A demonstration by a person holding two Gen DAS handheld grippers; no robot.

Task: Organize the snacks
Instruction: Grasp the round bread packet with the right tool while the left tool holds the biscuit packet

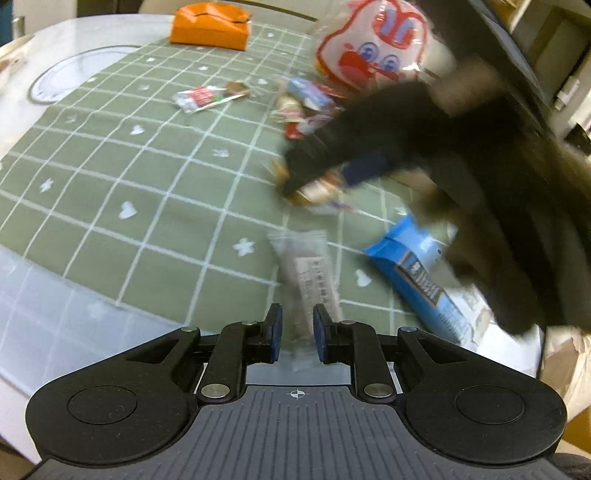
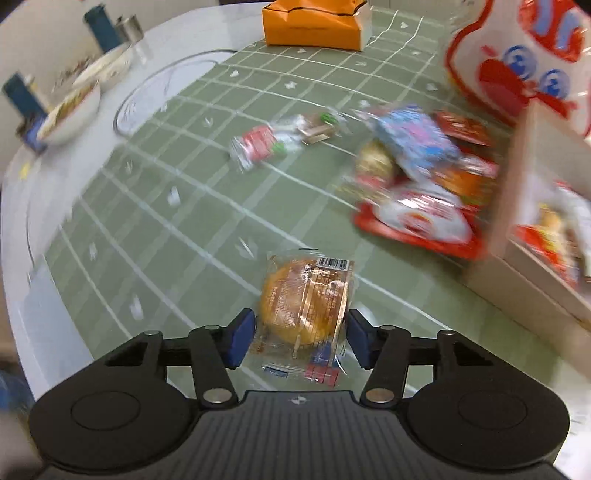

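My left gripper [image 1: 297, 317] points down at the green checked tablecloth [image 1: 147, 184], shut on the near end of a clear-wrapped brown bar [image 1: 308, 273]. My right gripper [image 2: 301, 328] holds a wrapped round golden bun [image 2: 306, 302], its blue pads pressed against both sides of the packet. In the left wrist view that right gripper is a blurred black shape above the cloth with the bun packet [image 1: 317, 190] at its tip. A pile of mixed snack packets [image 2: 417, 173] lies beyond, beside a pale open box [image 2: 509, 206] with packets inside.
A blue packet [image 1: 413, 266] lies right of the bar. Two small packets [image 2: 273, 142] sit mid-cloth. An orange box [image 2: 314, 22] and a big bag with a red cartoon face [image 2: 517, 62] stand at the back. Bowls [image 2: 70, 110] and bottles line the left edge.
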